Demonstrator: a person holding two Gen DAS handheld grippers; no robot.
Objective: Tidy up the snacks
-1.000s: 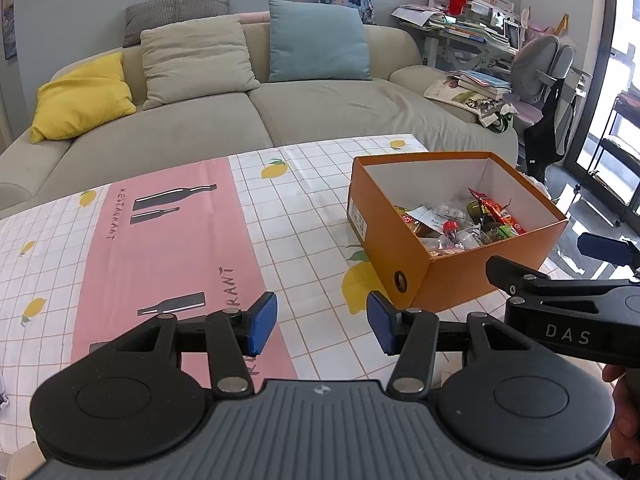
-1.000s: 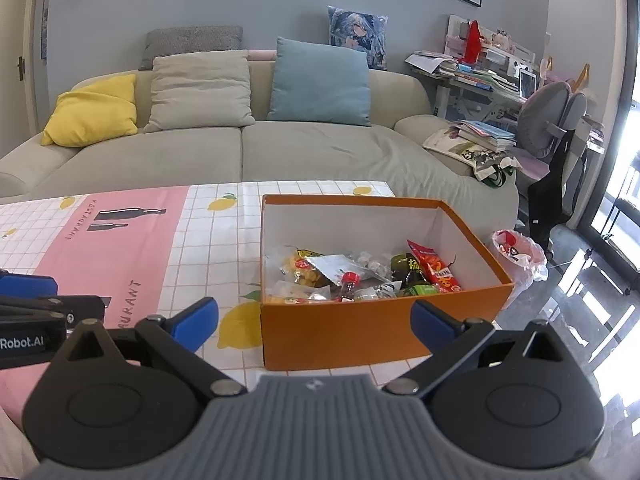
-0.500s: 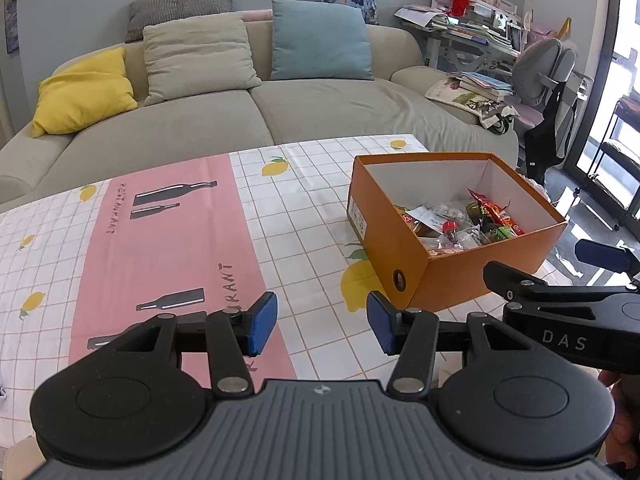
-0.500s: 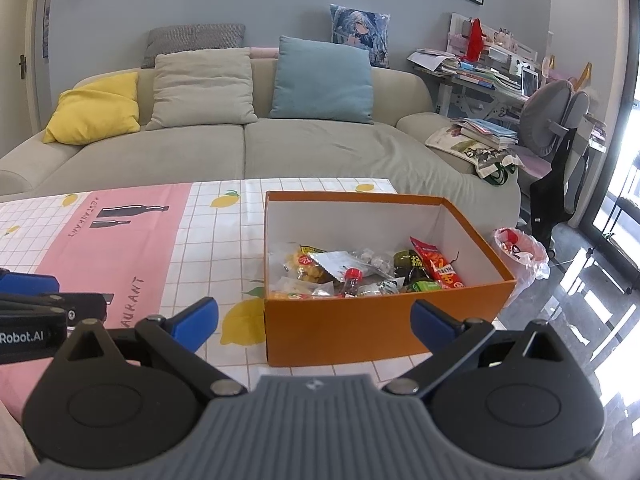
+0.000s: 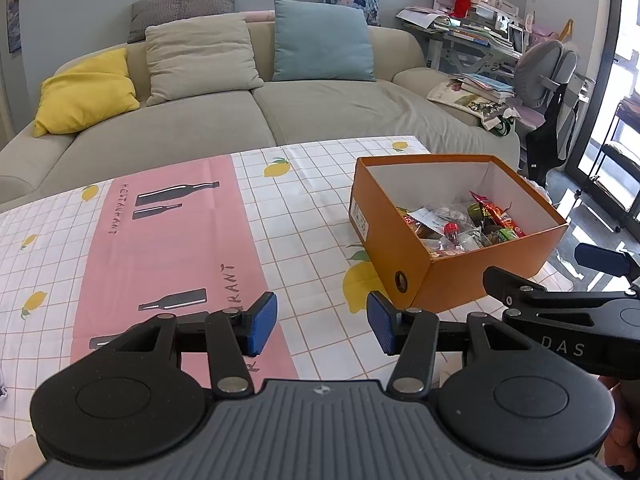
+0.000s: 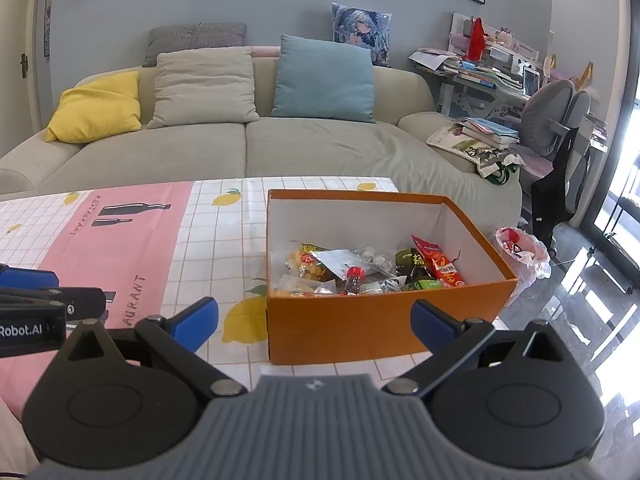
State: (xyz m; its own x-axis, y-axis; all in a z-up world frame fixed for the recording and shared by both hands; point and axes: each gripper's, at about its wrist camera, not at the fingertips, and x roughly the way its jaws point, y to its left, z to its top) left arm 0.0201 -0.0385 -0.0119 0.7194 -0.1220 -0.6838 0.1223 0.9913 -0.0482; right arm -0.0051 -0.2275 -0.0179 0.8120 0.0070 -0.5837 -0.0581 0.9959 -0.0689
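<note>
From the left wrist we see our left tongs (image 5: pixel 322 328) partly open and empty above the counter's lemon-and-pink checked cloth (image 5: pixel 168 248), just left of the open orange cardboard box (image 5: pixel 460 276). Mixed snack packets (image 5: pixel 464 226) lie inside that box.

From the right wrist we see our right tongs (image 6: pixel 314 322) spread wide, holding nothing, in front of the box's (image 6: pixel 384 328) near wall, the snacks (image 6: pixel 368 268) heaped inside it.

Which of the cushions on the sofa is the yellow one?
The yellow cushion lies at the far left end of the sofa. The beige cushion and the blue cushion sit further right.
</note>
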